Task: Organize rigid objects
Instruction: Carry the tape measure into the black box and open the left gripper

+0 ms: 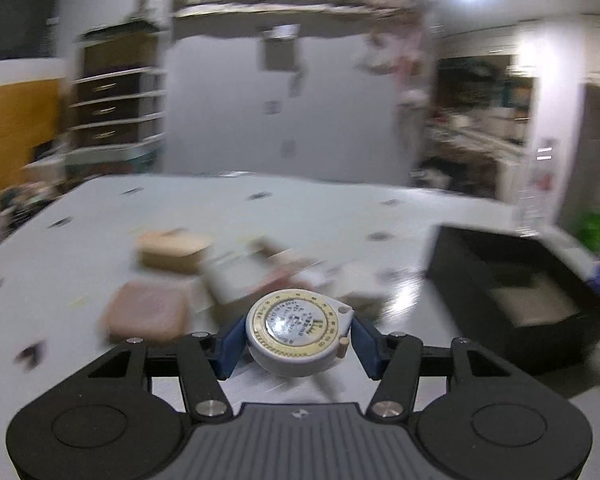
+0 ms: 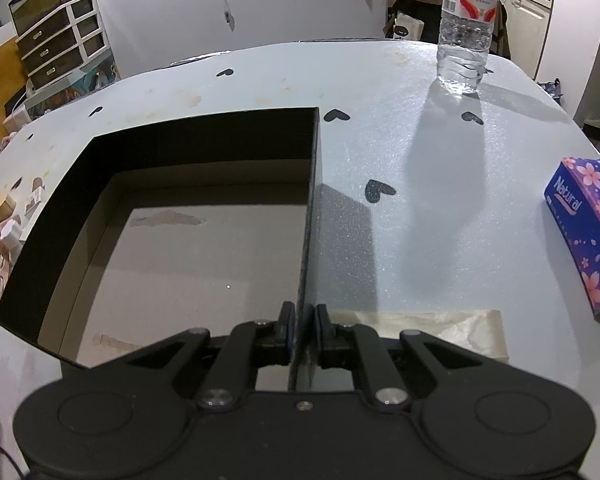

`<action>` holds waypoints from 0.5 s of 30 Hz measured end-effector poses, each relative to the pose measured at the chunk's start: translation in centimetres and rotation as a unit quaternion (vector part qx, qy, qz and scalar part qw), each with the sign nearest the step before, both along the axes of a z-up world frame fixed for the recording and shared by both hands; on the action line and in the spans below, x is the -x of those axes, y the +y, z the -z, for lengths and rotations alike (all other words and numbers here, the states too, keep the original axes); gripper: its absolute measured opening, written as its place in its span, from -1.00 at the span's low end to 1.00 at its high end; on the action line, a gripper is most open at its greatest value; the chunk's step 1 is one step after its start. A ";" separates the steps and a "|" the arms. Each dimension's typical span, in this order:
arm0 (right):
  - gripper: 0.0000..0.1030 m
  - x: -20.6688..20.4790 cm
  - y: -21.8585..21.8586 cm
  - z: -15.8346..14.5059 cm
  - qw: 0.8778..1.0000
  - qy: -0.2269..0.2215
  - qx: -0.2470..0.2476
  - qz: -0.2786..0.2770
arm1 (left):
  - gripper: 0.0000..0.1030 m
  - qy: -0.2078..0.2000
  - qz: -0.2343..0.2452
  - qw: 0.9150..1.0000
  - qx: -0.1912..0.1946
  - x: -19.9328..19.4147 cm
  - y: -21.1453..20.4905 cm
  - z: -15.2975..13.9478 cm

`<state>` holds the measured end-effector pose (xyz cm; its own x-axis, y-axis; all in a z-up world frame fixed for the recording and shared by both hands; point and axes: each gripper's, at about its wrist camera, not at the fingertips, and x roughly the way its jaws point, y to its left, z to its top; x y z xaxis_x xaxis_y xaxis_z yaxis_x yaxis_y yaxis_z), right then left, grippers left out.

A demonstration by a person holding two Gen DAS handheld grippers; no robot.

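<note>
My left gripper (image 1: 297,340) is shut on a round grey tape measure (image 1: 298,330) with a yellow dial ring and holds it above the table. The view is blurred by motion. Behind it lie a pink square object (image 1: 146,312), a tan wooden box (image 1: 174,250) and several blurred small items (image 1: 260,276). The black open box (image 1: 512,292) stands to the right. My right gripper (image 2: 302,326) is shut on the right wall of the black box (image 2: 314,200), whose inside shows a bare cardboard floor.
A water bottle (image 2: 466,28) stands at the table's far right. A purple tissue pack (image 2: 588,232) lies at the right edge. A strip of tape (image 2: 428,328) is stuck by the box. Small wooden and pink items (image 2: 0,216) lie left. A drawer cabinet (image 2: 58,48) stands beyond.
</note>
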<state>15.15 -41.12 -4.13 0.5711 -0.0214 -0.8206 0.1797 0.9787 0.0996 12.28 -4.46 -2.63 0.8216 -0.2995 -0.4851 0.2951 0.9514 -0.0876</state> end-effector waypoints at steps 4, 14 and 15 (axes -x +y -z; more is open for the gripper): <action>-0.81 0.0 -0.1 0.1 1.000 -0.001 -0.003 -0.006 | 0.12 -0.002 0.080 0.997 0.020 -1.2 -3.7 -1.9; -0.80 -0.1 -0.1 0.0 1.000 0.003 -0.002 -0.012 | 0.12 0.046 0.197 0.979 0.022 -4.7 -14.9 -2.6; -0.80 -0.1 -0.1 0.0 1.000 0.003 -0.001 -0.014 | 0.12 0.058 0.203 0.977 0.021 -5.2 -16.2 -2.4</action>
<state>15.25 -41.21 -4.14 0.5662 -0.0047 -0.8242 0.1538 0.9830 0.1000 17.53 -20.63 -0.26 0.5719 -0.6103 -0.5482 0.6329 0.7534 -0.1785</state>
